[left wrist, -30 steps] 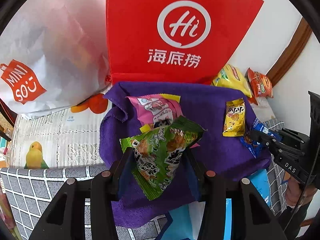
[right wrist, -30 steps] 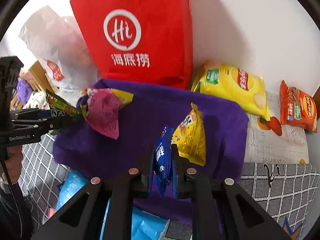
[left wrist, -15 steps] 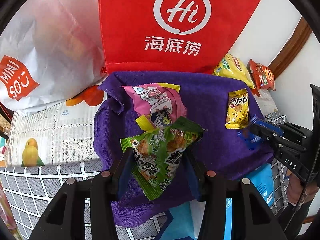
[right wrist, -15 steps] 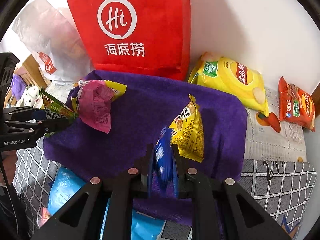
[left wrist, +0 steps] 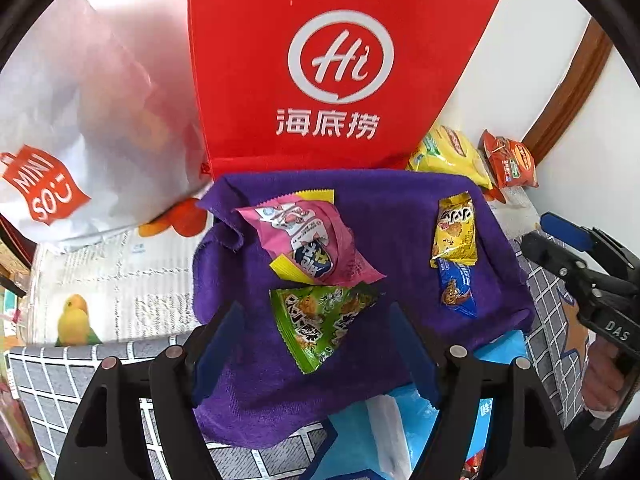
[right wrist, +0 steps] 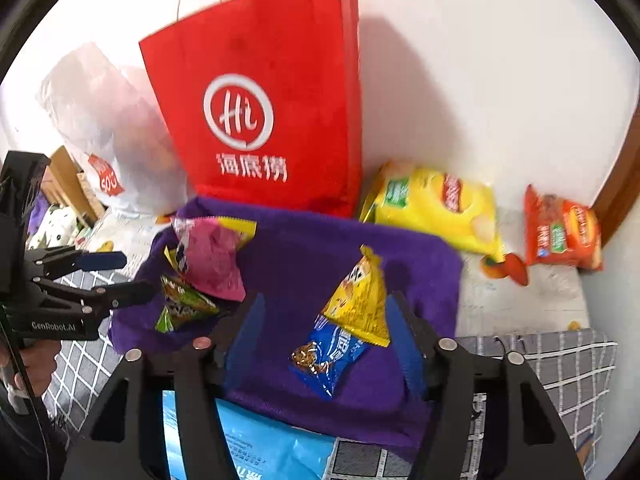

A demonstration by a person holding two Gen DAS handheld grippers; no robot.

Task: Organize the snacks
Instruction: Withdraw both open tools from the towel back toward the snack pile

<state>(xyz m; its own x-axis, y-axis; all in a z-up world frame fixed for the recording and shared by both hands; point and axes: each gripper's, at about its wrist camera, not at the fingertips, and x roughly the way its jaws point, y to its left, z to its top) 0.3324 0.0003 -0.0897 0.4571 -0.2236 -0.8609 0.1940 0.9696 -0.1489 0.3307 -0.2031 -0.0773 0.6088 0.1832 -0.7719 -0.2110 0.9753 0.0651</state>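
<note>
Left wrist view: left gripper [left wrist: 320,344] jaws are opening, clear of the green snack packet [left wrist: 320,320] lying near the purple towel's [left wrist: 400,208] front edge. Right gripper [right wrist: 324,340] jaws are opening too, the blue snack packet [right wrist: 328,356] lying free between them.

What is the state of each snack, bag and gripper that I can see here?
left gripper: jaws opening, not pressing anything
right gripper: jaws opening, not pressing anything
green packet: lying on purple towel, sealed
blue packet: lying on towel, under yellow packet's edge
yellow packet: on towel, sealed
pink packet: on towel, sealed
red paper bag: upright
</note>
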